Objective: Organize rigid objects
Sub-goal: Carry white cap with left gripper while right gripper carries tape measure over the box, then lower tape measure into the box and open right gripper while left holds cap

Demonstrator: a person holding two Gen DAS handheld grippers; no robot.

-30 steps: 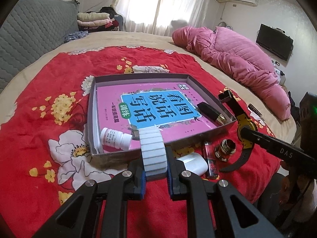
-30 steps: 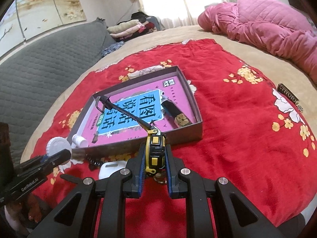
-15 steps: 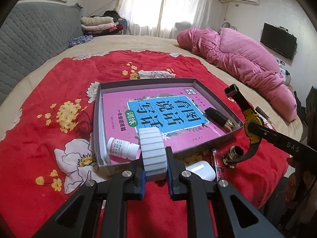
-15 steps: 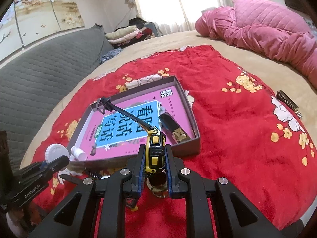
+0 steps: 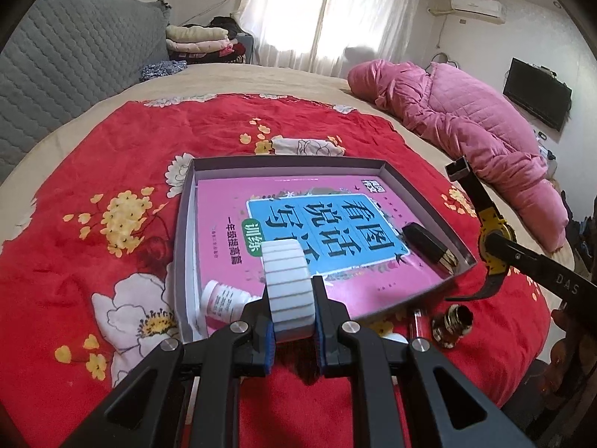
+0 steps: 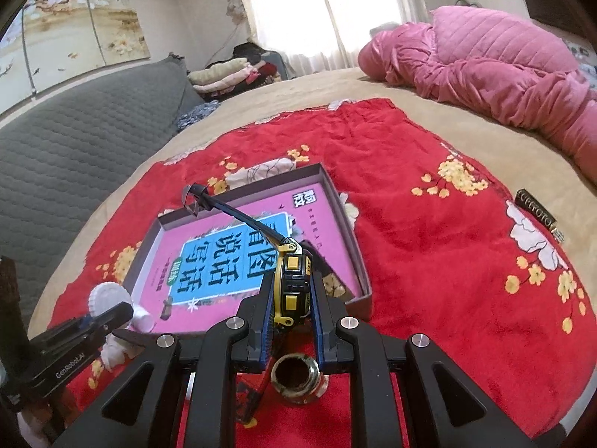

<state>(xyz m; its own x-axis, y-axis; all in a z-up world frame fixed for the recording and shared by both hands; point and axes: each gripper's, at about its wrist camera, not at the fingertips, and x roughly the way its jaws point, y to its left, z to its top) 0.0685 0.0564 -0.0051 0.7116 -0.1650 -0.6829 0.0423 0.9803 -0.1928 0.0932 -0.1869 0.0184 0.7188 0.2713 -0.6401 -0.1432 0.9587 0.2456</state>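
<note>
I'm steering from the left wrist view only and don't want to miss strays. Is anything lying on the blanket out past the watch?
Observer: Yes. A dark lettered bar lies at the far right edge of the red blanket, well clear of the box.
Operator: How is the watch gripped?
Observer: The right gripper pinches the wristwatch by the sides of its case, with the buckle end of the strap raised over the box.
Operator: And the small jar?
Observer: The open jar shows just below that gripper's fingers, its mouth facing the camera.
</note>
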